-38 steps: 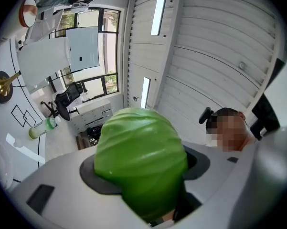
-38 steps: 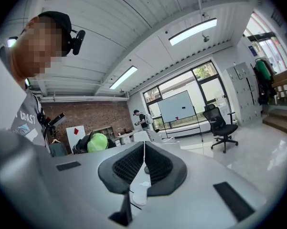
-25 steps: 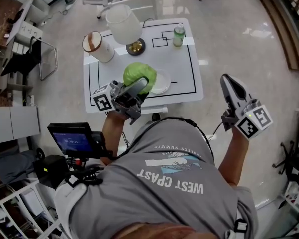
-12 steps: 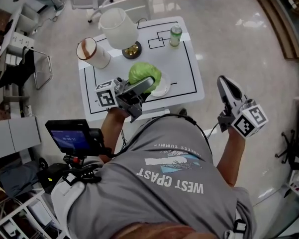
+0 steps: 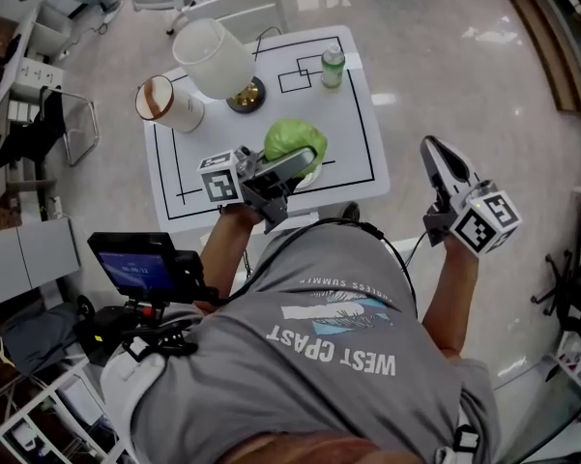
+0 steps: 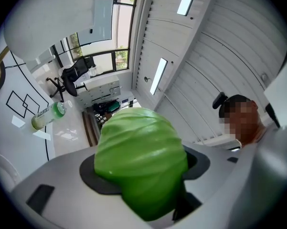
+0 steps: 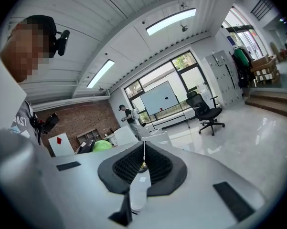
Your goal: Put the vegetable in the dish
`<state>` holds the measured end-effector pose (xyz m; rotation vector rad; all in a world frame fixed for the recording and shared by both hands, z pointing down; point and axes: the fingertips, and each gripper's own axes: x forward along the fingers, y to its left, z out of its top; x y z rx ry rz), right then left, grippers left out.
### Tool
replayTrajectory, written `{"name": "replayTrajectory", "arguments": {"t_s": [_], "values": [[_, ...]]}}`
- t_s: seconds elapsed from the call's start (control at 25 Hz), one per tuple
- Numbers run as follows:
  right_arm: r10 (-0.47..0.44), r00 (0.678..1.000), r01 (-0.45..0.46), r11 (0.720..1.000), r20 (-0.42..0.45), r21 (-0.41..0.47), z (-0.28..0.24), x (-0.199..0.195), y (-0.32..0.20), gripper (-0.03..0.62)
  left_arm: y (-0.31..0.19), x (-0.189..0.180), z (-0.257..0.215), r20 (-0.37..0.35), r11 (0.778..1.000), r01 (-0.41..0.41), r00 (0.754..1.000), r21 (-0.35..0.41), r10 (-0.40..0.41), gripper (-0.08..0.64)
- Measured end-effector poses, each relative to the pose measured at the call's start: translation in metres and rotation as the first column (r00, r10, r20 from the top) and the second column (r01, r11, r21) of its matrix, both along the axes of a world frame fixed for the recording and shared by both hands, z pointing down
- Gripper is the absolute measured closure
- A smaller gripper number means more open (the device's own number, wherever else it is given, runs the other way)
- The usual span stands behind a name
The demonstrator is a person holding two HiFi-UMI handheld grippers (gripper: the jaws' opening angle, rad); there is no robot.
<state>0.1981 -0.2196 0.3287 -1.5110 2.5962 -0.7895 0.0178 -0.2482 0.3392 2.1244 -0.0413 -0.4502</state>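
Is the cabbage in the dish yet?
Not yet: the cabbage sits clamped between the jaws of the left gripper.

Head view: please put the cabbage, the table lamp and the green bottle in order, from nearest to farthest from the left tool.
1. The cabbage: gripped between the jaws of the left tool, over the near side of the table.
2. The lamp: beyond the cabbage, to the left.
3. The bottle: at the far edge, to the right.
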Motion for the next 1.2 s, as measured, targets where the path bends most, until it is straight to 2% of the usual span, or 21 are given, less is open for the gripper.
{"name": "replayTrajectory", "arguments": {"t_s": [0.12, 0.32, 0.48, 0.64, 1.0, 1.2], "values": [[0.009, 1.0, -0.009, 1.0, 0.018, -0.013, 0.01, 0.01, -0.015, 0.584, -0.01, 0.009, 0.019, 0.016, 0.999, 0.013, 1.0, -0.03, -0.012, 0.249], [-0.036, 0.999, 0.037, 0.999, 0.038, -0.028, 0.027, 0.004, -0.032, 0.584, -0.02, 0.009, 0.057, 0.063, 0.997, 0.031, 0.998, -0.072, -0.027, 0.249], [-0.043, 0.998, 0.045, 0.998, 0.046, -0.035, 0.03, 0.005, -0.037, 0.584, -0.025, 0.005, 0.082, 0.068, 0.988, 0.06, 0.996, -0.145, -0.05, 0.249], [-0.044, 0.998, 0.046, 0.997, 0.039, -0.053, 0.036, 0.007, -0.038, 0.584, -0.036, -0.002, 0.107, 0.123, 0.983, 0.103, 0.989, -0.152, -0.085, 0.249], [-0.028, 0.999, 0.031, 0.996, 0.025, -0.088, 0.058, 0.022, -0.041, 0.584, -0.057, -0.001, 0.18, 0.17, 0.958, 0.127, 0.982, -0.255, -0.085, 0.249], [-0.012, 1.0, 0.014, 0.994, 0.016, -0.104, 0.053, 0.027, -0.035, 0.584, -0.06, 0.003, 0.2, 0.216, 0.955, 0.118, 0.975, -0.271, -0.059, 0.25]]}}
